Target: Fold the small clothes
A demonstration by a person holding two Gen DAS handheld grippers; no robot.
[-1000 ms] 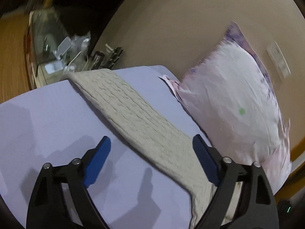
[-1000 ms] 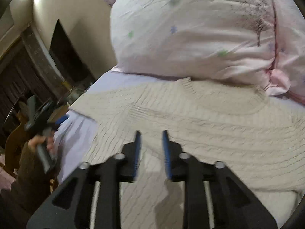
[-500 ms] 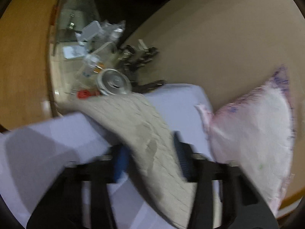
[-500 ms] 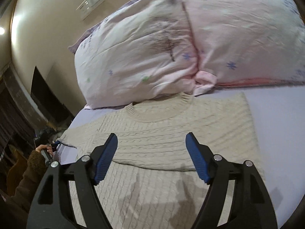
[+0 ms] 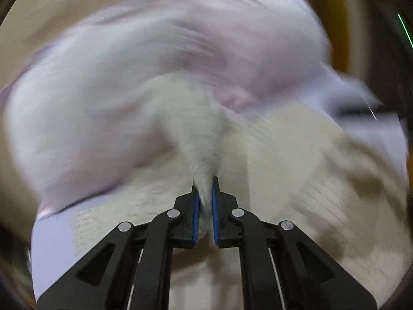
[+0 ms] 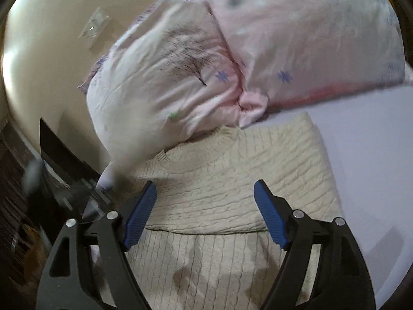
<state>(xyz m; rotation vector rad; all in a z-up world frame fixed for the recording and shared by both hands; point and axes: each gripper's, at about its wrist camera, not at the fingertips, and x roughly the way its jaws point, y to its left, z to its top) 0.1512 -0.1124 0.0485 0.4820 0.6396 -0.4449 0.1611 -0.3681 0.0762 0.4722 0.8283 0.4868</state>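
A cream cable-knit sweater (image 6: 232,170) lies on the lilac bed sheet (image 6: 361,160), its collar toward the pillows and one side folded over. My right gripper (image 6: 205,206) is open and empty just above the sweater's middle. In the blurred left wrist view my left gripper (image 5: 204,201) is shut on a bunch of the sweater's sleeve (image 5: 201,144), which rises from the jaws toward the sweater body (image 5: 296,160).
Two pink-white pillows (image 6: 180,72) lean on the beige wall (image 6: 51,25) right behind the sweater's collar. A dark bedside area with clutter (image 6: 51,180) is at the left edge of the bed. Bare sheet lies to the sweater's right.
My left gripper has closed on the sleeve and swung it fast from the bedside toward the sweater body. My right gripper opened and pulled back over the sweater.
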